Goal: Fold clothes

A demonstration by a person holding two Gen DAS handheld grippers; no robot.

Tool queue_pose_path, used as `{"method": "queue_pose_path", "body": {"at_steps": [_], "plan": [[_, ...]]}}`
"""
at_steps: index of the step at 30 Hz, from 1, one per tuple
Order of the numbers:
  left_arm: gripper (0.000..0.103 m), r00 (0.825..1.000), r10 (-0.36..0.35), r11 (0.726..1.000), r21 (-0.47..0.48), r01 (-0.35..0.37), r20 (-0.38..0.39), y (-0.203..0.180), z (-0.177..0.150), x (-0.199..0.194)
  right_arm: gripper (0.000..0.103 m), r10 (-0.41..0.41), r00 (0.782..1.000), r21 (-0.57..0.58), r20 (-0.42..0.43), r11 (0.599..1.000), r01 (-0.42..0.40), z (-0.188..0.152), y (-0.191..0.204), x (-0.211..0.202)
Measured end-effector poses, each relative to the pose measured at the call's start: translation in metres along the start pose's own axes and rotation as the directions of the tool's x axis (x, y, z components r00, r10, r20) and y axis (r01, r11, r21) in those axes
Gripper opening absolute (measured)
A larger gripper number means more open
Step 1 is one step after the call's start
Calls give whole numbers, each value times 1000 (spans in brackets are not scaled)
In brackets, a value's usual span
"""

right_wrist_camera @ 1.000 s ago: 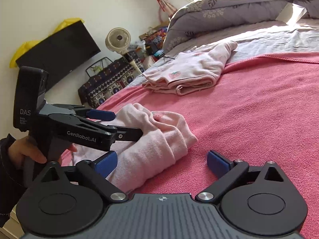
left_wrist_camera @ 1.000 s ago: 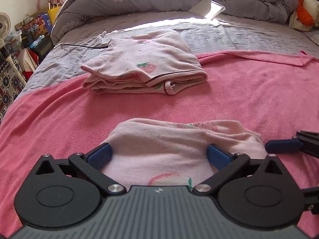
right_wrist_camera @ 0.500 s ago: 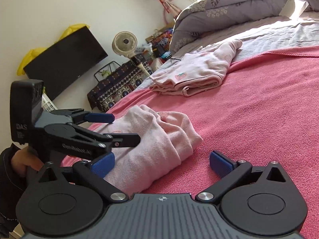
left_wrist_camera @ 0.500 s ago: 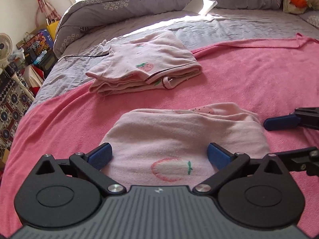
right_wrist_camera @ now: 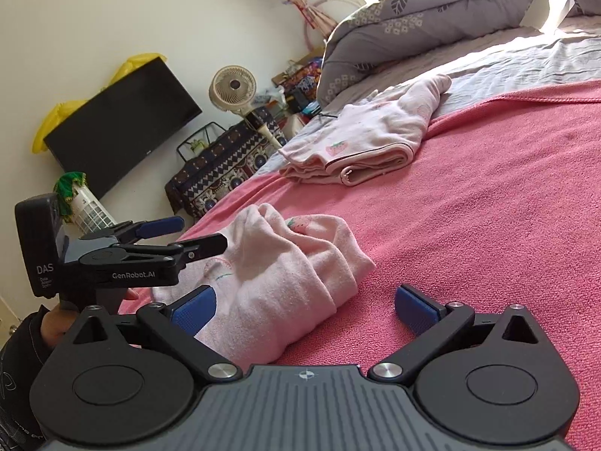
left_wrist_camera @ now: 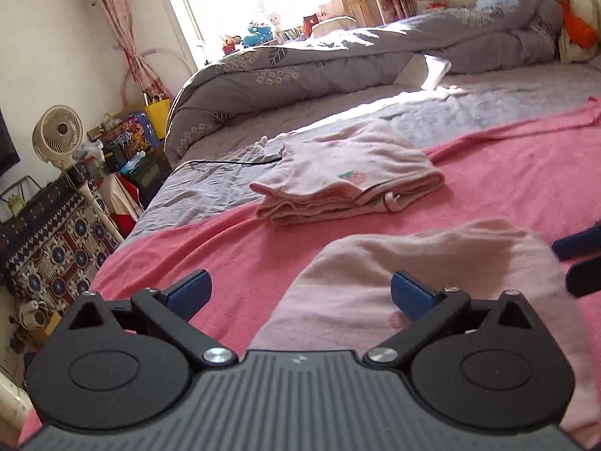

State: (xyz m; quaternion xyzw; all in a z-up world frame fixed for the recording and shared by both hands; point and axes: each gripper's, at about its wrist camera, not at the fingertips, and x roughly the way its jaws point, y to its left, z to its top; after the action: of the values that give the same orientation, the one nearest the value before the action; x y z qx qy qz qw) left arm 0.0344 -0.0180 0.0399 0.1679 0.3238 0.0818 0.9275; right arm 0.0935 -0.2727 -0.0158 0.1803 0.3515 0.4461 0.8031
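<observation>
A folded pale pink garment (left_wrist_camera: pixel 432 263) with strawberry prints lies on the pink blanket (left_wrist_camera: pixel 526 180); it also shows in the right wrist view (right_wrist_camera: pixel 285 278). My left gripper (left_wrist_camera: pixel 300 293) is open and empty, raised above the garment's left end; it also shows in the right wrist view (right_wrist_camera: pixel 188 235). My right gripper (right_wrist_camera: pixel 306 306) is open and empty, low at the garment's right end; its blue fingertips (left_wrist_camera: pixel 578 244) show at the right edge of the left wrist view. A second folded pink garment (left_wrist_camera: pixel 349 176) lies farther back, also seen in the right wrist view (right_wrist_camera: pixel 360 139).
A grey quilt (left_wrist_camera: pixel 375 64) is bunched along the bed's far side, with a black cable (left_wrist_camera: pixel 225 163) on the grey sheet. Beside the bed stand a fan (right_wrist_camera: pixel 233 88), a black screen (right_wrist_camera: pixel 120 124), a patterned cloth-covered unit (right_wrist_camera: pixel 221 169) and clutter.
My left gripper has lifted and swung left, so the folded garment now sits under its right finger. My right gripper has stayed open at the garment's right end.
</observation>
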Motion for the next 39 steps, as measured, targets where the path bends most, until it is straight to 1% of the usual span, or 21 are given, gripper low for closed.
{"method": "queue_pose_path", "body": {"at_steps": [1,2,3,6,7,8,10,12,14,17,20,22,24,26,28,30,31,33,36,38,39], "plan": [[103,1000,25,998,49,-24,-19,-2,-3,7,103,0,1000,1,0,1000,0,0,0,0],[103,1000,6,999,33,-6,6,2,-6,8,103,1,1000,1,0,1000,-1,0,0,0],[103,1000,-2,1000,-11,2,10,8,-5,5,103,1,1000,2,1,1000,-1,0,0,0],[103,997,28,992,-127,-19,70,20,1,-17,103,2,1000,3,1,1000,-2,0,0,0],[103,992,8,992,-127,8,125,22,-2,-26,103,2,1000,4,1,1000,-2,0,0,0],[103,983,-15,992,-121,38,184,23,-5,-36,103,3,1000,4,2,1000,-3,0,1,0],[103,992,10,1000,-10,-9,124,10,-15,-24,103,3,1000,6,2,1000,-3,0,1,0],[103,997,47,993,109,-54,58,-4,-25,-11,103,4,1000,6,2,1000,-4,0,1,0],[103,992,44,997,61,-52,119,-1,-30,-19,103,6,1000,9,3,1000,-6,0,0,-1],[103,990,-32,999,29,28,139,3,-36,-36,103,9,1000,12,4,1000,-9,0,0,-1],[103,981,-109,994,-1,111,158,8,-43,-52,103,11,1000,14,5,1000,-11,0,0,-1],[103,993,-31,996,92,21,109,-4,-52,-47,103,16,1000,19,6,1000,-16,0,-2,-1],[103,993,-26,998,53,20,118,4,-58,-47,103,31,999,34,15,999,-32,1,-4,-2],[103,996,-5,999,-50,9,91,17,-56,-50,103,49,998,52,26,997,-50,1,-8,-4],[103,993,51,993,-111,-40,102,30,-57,-57,103,66,997,70,37,995,-68,1,-11,-6],[103,988,117,979,-179,-98,98,44,-62,-65,103,82,995,87,53,992,-86,1,-14,-8],[103,989,107,974,-210,-84,99,49,-66,-70,103,85,995,91,59,992,-90,1,-14,-9],[103,991,36,970,-243,-3,132,54,-74,-83,103,24,998,64,50,998,-27,-2,-4,-10],[103,982,-34,972,-221,76,187,41,-81,-98,103,-102,994,-10,29,995,102,-10,18,-12],[103,977,-71,971,-210,115,202,31,-79,-99,103,-195,981,-148,-1,970,193,-24,47,-12],[103,974,-90,970,-205,134,210,26,-78,-99,103,-242,970,-239,-20,943,231,-33,64,-12]]}}
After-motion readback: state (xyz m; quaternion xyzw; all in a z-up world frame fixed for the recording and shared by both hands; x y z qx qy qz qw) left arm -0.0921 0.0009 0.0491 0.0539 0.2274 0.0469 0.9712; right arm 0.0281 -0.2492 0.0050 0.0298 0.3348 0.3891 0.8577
